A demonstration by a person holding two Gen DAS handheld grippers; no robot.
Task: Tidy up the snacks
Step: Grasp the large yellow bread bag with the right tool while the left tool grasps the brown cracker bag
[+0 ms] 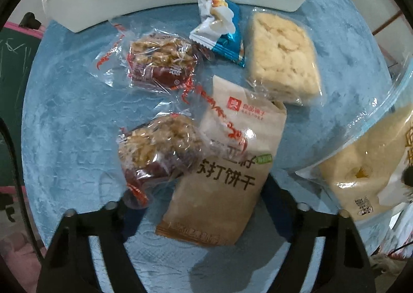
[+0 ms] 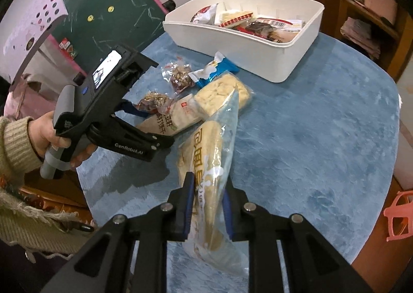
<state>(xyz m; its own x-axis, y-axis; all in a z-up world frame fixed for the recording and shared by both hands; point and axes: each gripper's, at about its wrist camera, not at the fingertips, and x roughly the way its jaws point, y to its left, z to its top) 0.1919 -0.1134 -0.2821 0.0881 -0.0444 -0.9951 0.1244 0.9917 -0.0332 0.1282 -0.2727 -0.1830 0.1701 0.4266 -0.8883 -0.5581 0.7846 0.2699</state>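
A: The right gripper (image 2: 206, 205) is clamped on the long bag (image 2: 210, 153), which hangs clear of the blue cloth (image 2: 322, 125). Where does it go?

B: Into the white bin (image 2: 291, 47) at the far edge, I'd say. Carry it high enough to clear the rim, and lay it flat on the packs already in there.

A: And the left gripper (image 1: 204, 218)?

B: Its jaws stand apart, pointing down either side of the brown cracker pack (image 1: 219, 176), not pressing it. That pack overlaps a nut bar (image 1: 157, 153), so close on the pack's free lower end alone.
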